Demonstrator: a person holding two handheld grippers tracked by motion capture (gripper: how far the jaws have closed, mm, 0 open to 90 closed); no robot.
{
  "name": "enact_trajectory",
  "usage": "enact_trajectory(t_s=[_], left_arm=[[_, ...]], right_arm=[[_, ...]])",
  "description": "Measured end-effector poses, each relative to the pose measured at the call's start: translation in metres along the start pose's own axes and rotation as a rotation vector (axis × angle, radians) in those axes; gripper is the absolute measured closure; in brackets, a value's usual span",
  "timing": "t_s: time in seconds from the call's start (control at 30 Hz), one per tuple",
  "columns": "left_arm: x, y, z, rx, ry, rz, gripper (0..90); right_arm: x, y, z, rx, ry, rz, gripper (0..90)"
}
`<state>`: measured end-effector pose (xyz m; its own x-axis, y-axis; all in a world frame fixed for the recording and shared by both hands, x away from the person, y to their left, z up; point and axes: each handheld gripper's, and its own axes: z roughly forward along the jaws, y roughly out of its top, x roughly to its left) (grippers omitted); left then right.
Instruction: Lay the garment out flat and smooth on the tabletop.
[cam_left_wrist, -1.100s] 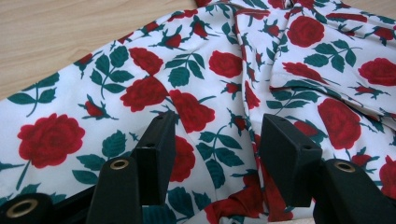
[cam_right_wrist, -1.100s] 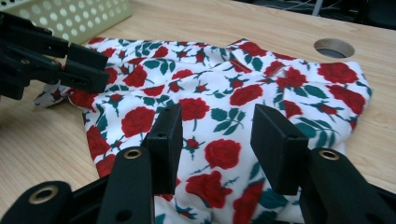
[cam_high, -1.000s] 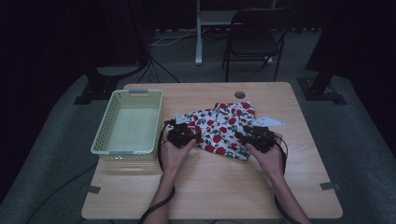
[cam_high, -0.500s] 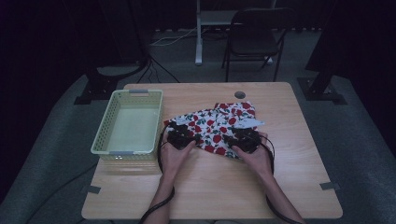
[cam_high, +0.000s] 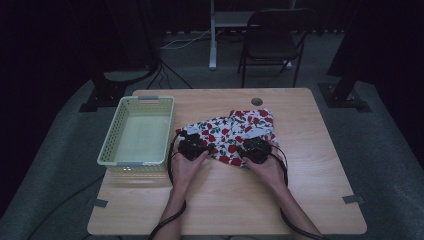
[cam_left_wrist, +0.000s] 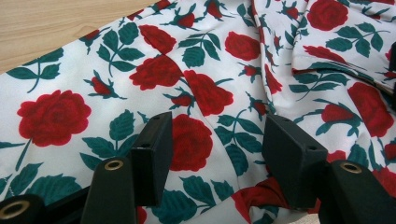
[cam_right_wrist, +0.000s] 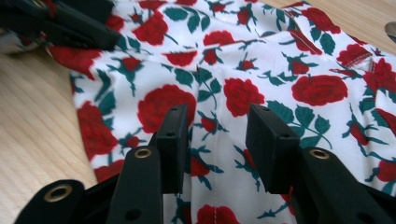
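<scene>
Both grippers rest on the rose-print cloth (cam_high: 227, 135) in the middle of the table (cam_high: 300, 200).

Left gripper (cam_high: 192, 148) sits at the cloth's near left corner, just right of the pale green basket (cam_high: 137, 131); its jaws stand wide apart over a flat stretch of the print, with a red fold of cloth (cam_left_wrist: 261, 196) low between them, and nothing pinched. It sits where it did a second ago. Right gripper (cam_high: 254, 148) has slid leftward along the cloth's near edge since then, so the two hands are now closer together; its jaws have just been narrowing, with cloth (cam_right_wrist: 219, 116) lying between them, not clamped. The cloth's right side, spread wider earlier, is now bunched inward.
</scene>
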<state>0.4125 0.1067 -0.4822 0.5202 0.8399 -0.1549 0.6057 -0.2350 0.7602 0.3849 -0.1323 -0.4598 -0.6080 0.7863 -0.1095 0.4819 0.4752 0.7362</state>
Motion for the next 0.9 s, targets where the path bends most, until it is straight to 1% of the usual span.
enact_trajectory(t_s=[0.1, 0.2, 0.3, 0.43, 0.63, 0.77, 0.9], left_arm=[[-0.001, 0.000, 0.000, 0.001, 0.008, 0.012, 44.4], [-0.002, -0.001, 0.000, -0.003, 0.011, 0.015, 44.2], [-0.001, -0.001, 0.000, -0.005, 0.006, 0.008, 44.2], [-0.002, -0.001, 0.000, -0.005, 0.013, 0.021, 44.2], [-0.003, -0.002, 0.000, -0.007, 0.013, 0.024, 44.1], [-0.003, -0.002, 0.000, -0.008, 0.014, 0.025, 43.9], [-0.003, -0.002, 0.000, -0.009, 0.014, 0.026, 43.9]], right_arm=[[0.002, -0.001, 0.002, 0.016, -0.034, -0.025, 60.4], [0.002, -0.001, 0.003, 0.024, -0.050, -0.040, 64.4], [0.000, -0.001, 0.003, 0.020, -0.049, -0.031, 69.2], [-0.005, -0.001, 0.003, 0.025, -0.032, -0.012, 76.2], [-0.011, -0.002, 0.001, 0.022, -0.005, 0.021, 87.0], [-0.014, -0.003, -0.001, 0.007, 0.009, 0.035, 88.3], [-0.016, -0.004, -0.004, -0.001, -0.007, 0.038, 88.7]])
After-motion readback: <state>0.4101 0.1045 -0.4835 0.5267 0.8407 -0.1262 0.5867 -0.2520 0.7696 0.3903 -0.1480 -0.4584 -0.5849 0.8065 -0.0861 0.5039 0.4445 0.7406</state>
